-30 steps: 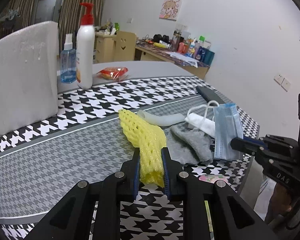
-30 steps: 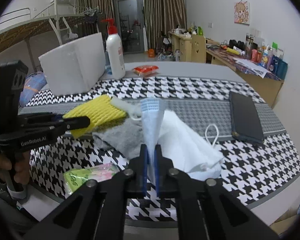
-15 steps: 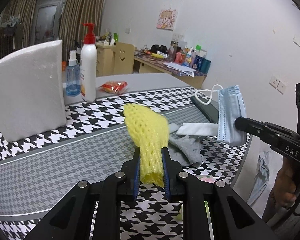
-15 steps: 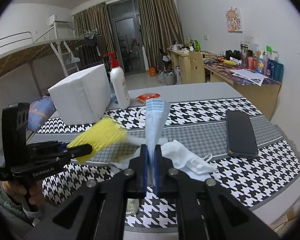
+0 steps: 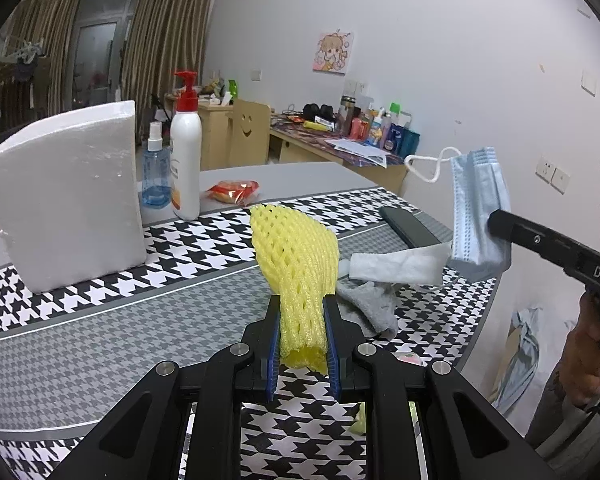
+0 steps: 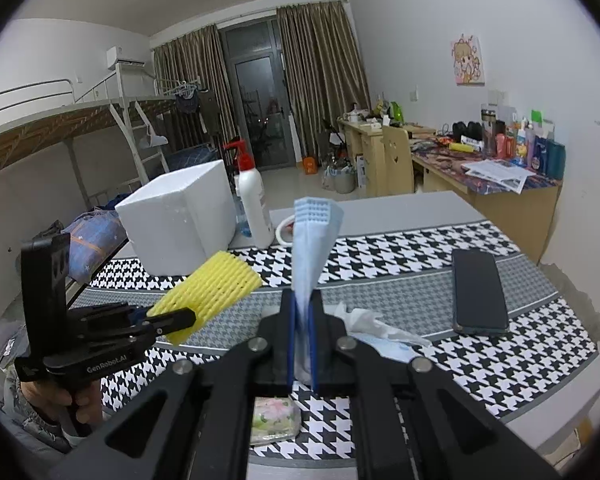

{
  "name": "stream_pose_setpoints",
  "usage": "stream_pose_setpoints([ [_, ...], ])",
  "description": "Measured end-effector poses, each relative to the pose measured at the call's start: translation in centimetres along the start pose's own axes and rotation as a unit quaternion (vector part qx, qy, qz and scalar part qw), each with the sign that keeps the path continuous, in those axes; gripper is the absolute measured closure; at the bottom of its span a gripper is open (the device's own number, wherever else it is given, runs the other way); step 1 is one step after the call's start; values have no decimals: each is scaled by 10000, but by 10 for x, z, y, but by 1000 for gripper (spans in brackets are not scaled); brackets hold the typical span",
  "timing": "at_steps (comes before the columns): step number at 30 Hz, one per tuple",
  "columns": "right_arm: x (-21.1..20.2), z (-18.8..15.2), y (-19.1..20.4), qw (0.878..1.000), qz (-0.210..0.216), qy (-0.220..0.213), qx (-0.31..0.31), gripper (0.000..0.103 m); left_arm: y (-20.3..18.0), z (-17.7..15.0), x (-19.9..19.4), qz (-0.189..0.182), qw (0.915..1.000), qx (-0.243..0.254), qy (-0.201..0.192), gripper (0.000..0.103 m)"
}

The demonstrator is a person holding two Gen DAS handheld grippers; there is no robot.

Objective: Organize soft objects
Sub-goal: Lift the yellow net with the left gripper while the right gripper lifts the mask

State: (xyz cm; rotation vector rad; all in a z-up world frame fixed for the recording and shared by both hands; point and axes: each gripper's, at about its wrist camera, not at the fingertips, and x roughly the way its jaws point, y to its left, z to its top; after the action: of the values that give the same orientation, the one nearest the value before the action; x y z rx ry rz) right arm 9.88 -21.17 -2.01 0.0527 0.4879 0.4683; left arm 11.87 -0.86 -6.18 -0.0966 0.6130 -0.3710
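My left gripper [image 5: 300, 320] is shut on a yellow foam net sleeve [image 5: 296, 256] and holds it up above the table; both show in the right wrist view, the gripper [image 6: 172, 320] and the sleeve [image 6: 216, 288]. My right gripper [image 6: 301, 308] is shut on a blue face mask [image 6: 312, 240], lifted clear of the table; the mask also shows in the left wrist view [image 5: 476, 216]. A grey sock [image 5: 368, 304] and a white tissue [image 5: 400, 266] lie on the houndstooth table [image 5: 100, 320].
A white foam box [image 5: 68, 200] stands at the back left with a pump bottle [image 5: 186, 152] and a spray bottle [image 5: 156, 176]. A black phone [image 6: 478, 292] lies on the right. A snack packet [image 5: 234, 192] lies at the back, a floral packet [image 6: 274, 420] near the front edge.
Both grippers have risen from the table. The yellow sleeve and the blue mask went up with them and now hang in the air.
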Motion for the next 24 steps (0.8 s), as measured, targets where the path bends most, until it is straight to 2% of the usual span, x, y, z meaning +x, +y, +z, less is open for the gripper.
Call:
stream_pose_setpoints([
  [15, -16, 8, 17, 9983, -368, -365, -255, 95, 3, 2, -19, 196, 9996, 16, -221, 83],
  [24, -16, 16, 18, 9981, -292, -449, -290, 95, 2, 11, -32, 339, 9987, 93, -374, 83],
])
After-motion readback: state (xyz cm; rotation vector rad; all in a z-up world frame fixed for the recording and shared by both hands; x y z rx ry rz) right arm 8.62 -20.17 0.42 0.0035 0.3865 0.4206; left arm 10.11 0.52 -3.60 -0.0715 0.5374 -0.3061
